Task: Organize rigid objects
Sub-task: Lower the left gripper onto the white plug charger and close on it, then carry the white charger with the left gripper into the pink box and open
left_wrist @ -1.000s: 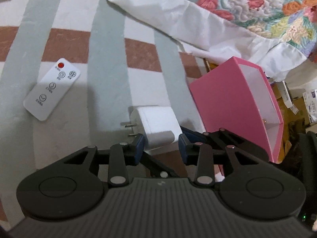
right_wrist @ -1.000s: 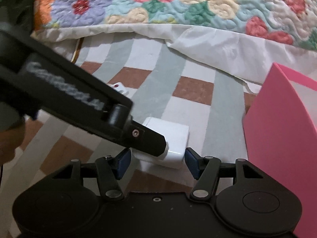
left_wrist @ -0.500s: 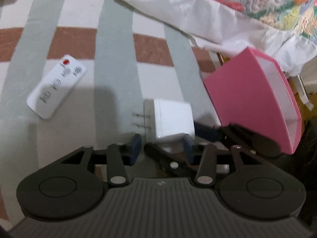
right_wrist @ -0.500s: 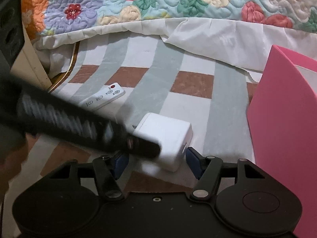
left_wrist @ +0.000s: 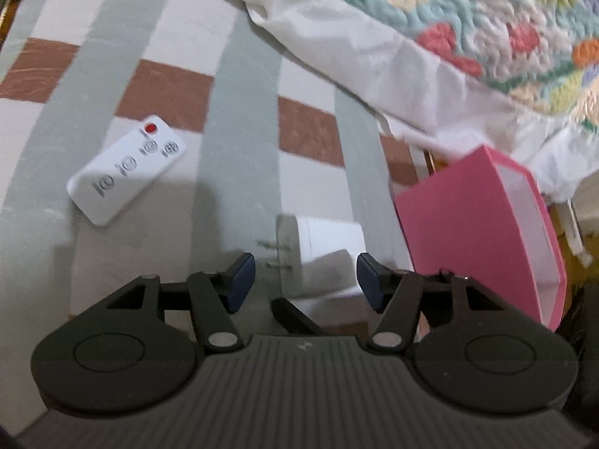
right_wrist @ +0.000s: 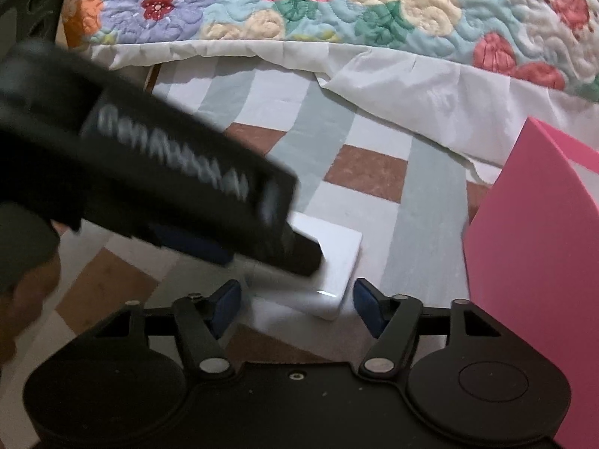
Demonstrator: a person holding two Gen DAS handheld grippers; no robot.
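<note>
A white charger block point(left_wrist: 325, 250) with metal prongs lies on the checked sheet, right in front of both grippers. My left gripper point(left_wrist: 305, 280) is open, its blue pads either side of the charger's near end, not pressing it. My right gripper point(right_wrist: 297, 307) is open with the charger point(right_wrist: 337, 265) just beyond its pads. The left gripper's black body point(right_wrist: 149, 172) crosses the right wrist view and hides part of the charger. A white remote point(left_wrist: 125, 168) with a red button lies to the left. A pink box point(left_wrist: 483, 232) stands to the right.
A floral quilt point(right_wrist: 337, 11) with a white edge lies along the back. The pink box point(right_wrist: 535, 262) fills the right side of the right wrist view. The bed edge and clutter show beyond the box at right.
My left gripper has opened wider and moved in around the charger's near end. The charger has turned, its prongs now pointing left. The left gripper's body has swung further across the right wrist view.
</note>
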